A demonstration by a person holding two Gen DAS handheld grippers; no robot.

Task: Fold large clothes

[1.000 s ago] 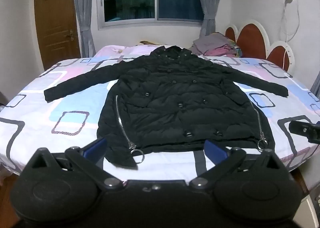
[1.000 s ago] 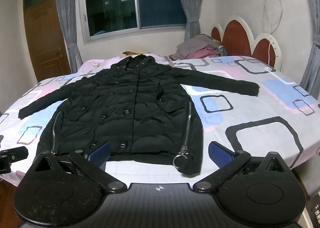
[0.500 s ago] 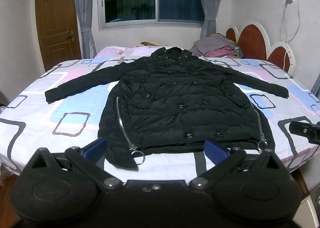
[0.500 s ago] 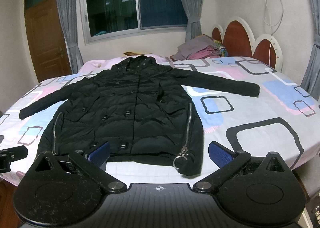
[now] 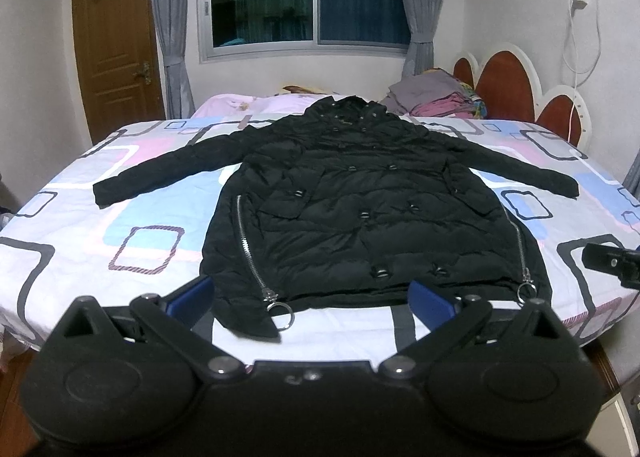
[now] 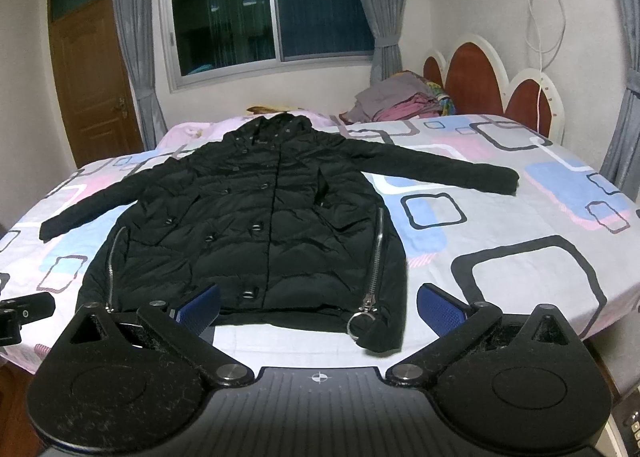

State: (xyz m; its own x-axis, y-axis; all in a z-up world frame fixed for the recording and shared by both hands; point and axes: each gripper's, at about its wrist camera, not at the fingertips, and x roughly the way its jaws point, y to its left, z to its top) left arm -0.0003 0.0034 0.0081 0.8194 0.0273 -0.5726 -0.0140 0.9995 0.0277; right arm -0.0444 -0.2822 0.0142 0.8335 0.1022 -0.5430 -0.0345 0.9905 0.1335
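Folding not yet begun: your left gripper [image 5: 310, 297] and right gripper [image 6: 318, 303] hover spread and empty before the flat coat [image 5: 368, 213], so next take the sleeves ahead.

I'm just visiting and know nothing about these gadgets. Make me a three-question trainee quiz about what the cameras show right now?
1. True or false: the black coat lies spread flat on the bed, both sleeves stretched out.
2. The left gripper is: A) clamped on the hem, B) open and holding nothing, C) out of view.
3. Fill in: a metal ring hangs from each side ____ near the hem.

Key: 1 true; 2 B; 3 zipper. The right gripper is open too.
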